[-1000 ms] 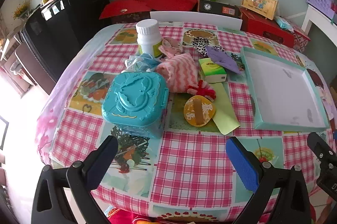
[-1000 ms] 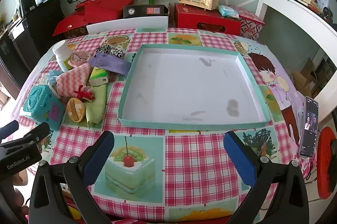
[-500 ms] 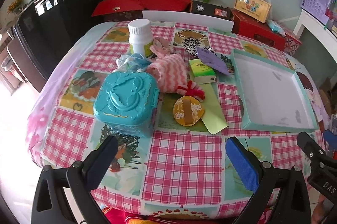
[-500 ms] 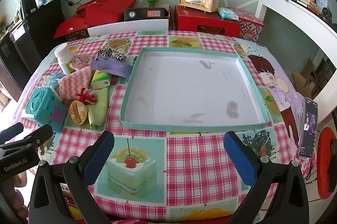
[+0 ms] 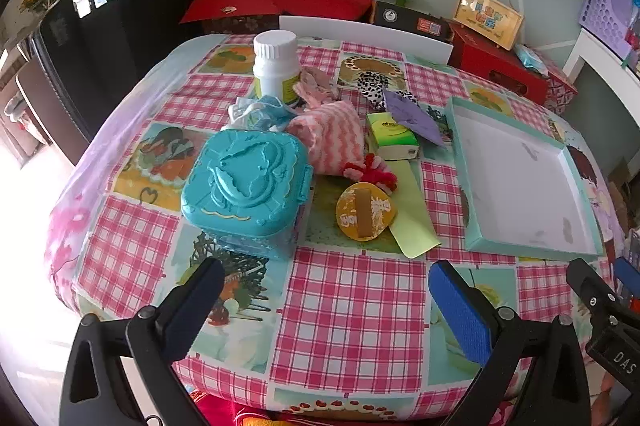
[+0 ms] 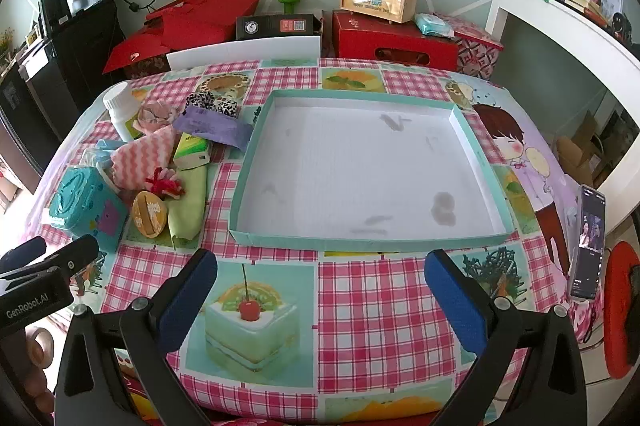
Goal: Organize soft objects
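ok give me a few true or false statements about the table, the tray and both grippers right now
1. The shallow teal-rimmed tray holds nothing. True.
2. The left gripper grips the pink zigzag cloth. False: it is open and holds nothing.
3. The white plastic bottle stands upright with its cap on. True.
4. The turquoise plastic case sits inside the tray. False: it stands on the checked tablecloth, beside the pile.
5. The right gripper is open. True.

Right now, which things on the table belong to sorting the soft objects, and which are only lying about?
For the job: pink striped cloth, leopard-print fabric, red yarn tuft, empty tray.

Lying about: white bottle, turquoise plastic case, phone.
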### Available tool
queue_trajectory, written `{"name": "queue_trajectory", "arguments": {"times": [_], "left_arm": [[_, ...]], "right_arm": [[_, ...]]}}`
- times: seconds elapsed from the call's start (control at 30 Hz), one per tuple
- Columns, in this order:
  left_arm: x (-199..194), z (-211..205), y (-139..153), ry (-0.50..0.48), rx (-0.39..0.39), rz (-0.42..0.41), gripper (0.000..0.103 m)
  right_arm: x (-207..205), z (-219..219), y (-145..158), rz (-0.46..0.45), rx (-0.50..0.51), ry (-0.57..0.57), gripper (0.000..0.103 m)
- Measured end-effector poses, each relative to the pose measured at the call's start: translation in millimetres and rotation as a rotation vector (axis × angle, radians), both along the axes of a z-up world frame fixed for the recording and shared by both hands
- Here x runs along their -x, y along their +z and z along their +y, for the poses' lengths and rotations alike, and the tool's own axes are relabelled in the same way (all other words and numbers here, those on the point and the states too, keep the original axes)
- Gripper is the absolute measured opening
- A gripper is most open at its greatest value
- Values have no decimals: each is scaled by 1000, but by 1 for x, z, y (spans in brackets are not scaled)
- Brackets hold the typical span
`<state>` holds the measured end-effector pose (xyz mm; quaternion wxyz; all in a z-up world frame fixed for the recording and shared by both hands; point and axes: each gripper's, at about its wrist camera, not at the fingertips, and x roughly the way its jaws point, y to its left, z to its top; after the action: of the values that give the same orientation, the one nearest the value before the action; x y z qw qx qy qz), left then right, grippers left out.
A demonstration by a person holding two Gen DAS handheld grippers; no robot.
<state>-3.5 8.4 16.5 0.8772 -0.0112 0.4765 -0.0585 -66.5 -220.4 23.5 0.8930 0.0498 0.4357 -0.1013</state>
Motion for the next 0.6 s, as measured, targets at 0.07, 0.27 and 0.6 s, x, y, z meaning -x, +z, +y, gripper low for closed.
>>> {"name": "queue_trajectory", "arguments": {"times": [0.07, 0.27, 0.6], "left_arm": [[0, 0, 0, 1, 3, -5, 103], [-1, -2, -1, 5, -33, -10, 103], [-4, -1, 2, 4, -40, -16, 103]], "right_arm": [[0, 0, -1, 0, 0, 0, 103], [-1, 0, -2, 3, -2, 0, 103], [-5, 0, -3, 9, -6, 3, 103]]}}
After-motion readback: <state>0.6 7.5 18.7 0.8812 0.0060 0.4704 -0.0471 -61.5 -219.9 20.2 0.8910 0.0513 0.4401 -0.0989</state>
